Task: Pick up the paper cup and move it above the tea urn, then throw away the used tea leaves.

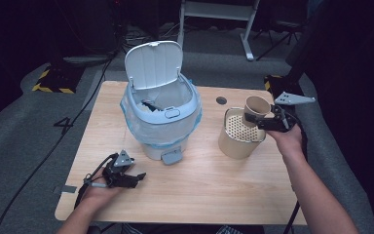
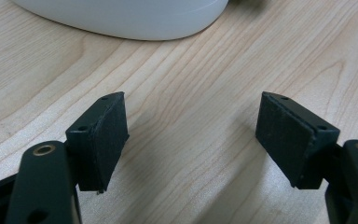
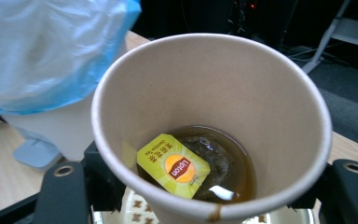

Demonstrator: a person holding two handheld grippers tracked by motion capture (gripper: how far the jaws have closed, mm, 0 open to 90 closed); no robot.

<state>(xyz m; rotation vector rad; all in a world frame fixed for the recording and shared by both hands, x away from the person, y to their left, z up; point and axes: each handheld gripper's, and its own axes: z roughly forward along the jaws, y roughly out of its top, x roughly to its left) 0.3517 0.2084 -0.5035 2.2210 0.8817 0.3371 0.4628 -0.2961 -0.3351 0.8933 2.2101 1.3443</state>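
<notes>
Right gripper (image 1: 268,122) clamps thin paper cup (image 1: 256,110) (tea sloshing, crushable) at mid-wall; left gripper (image 1: 126,179) gapes empty.

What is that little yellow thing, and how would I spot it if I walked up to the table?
Find the white pedal bin with its lid up; to its right the right gripper holds a paper cup tilted over a perforated container. Inside the cup, a yellow Lipton tag lies by a soaked tea bag in brown tea.
</notes>
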